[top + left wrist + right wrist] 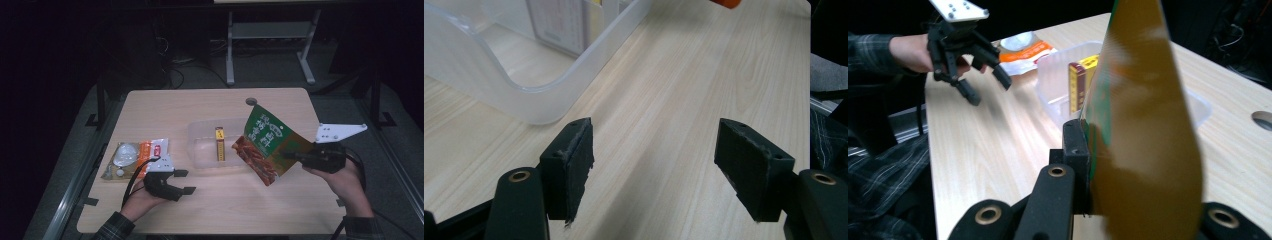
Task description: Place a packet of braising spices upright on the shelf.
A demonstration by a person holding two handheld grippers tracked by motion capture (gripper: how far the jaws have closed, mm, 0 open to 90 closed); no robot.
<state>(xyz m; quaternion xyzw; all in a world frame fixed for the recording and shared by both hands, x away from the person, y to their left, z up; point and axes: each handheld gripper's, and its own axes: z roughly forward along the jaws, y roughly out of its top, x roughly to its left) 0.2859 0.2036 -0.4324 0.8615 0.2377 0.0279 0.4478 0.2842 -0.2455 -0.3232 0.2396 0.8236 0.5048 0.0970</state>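
My right gripper (pixel 299 156) is shut on a green and brown snack bag (pixel 265 142), which hangs tilted above the table at the right end of a clear plastic bin (pixel 200 131). In the right gripper view the bag (pixel 1143 140) is pinched edge-on between the jaws (pixel 1092 165). A yellow and red box (pixel 219 145) lies in the bin. My left gripper (pixel 183 182) rests near the table's front left, open, with nothing between its pads (pixel 574 165). The bin's rounded corner (pixel 524 95) lies just ahead of it.
An orange and white packet (pixel 135 157) lies flat at the left, behind the left hand. A round cable hole (pixel 251 101) sits near the table's far edge. Bare wood stretches along the front between the two hands. Desk legs and cables stand in the dark beyond.
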